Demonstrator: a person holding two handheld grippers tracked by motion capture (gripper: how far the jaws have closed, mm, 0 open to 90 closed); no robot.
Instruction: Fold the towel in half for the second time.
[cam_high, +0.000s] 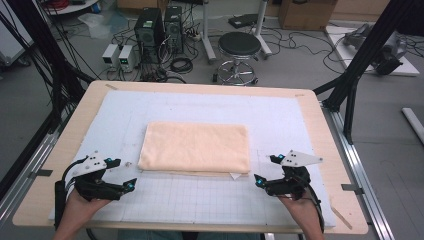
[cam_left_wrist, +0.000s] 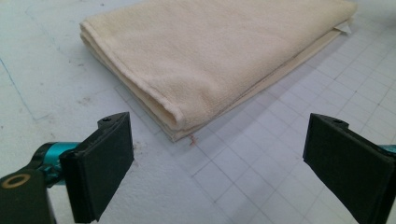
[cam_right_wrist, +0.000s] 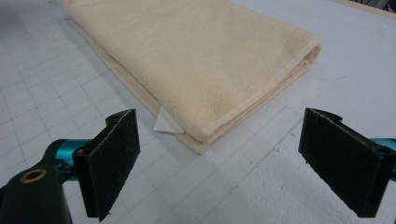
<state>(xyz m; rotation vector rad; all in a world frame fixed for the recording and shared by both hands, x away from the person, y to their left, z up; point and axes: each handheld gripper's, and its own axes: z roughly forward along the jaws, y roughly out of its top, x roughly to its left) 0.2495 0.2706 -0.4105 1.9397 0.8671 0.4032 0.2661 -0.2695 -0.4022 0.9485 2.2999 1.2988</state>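
A folded cream towel (cam_high: 195, 147) lies flat in the middle of a white gridded mat (cam_high: 200, 197). My left gripper (cam_high: 125, 173) is held just off the towel's near left corner, jaws open and empty. In the left gripper view the towel (cam_left_wrist: 219, 51) lies ahead of the wide-apart pads (cam_left_wrist: 100, 165), its corner between them but farther off. My right gripper (cam_high: 266, 170) sits off the near right corner, open and empty. In the right gripper view the towel (cam_right_wrist: 196, 56) and its small white label (cam_right_wrist: 166, 123) lie ahead of the open gripper (cam_right_wrist: 224, 163).
The mat covers a wooden table (cam_high: 320, 130) with bare edges left and right. Beyond the far edge stand a black stool (cam_high: 239, 50), computer towers (cam_high: 150, 30) and cables on the floor. Black frame posts (cam_high: 360, 65) rise at both sides.
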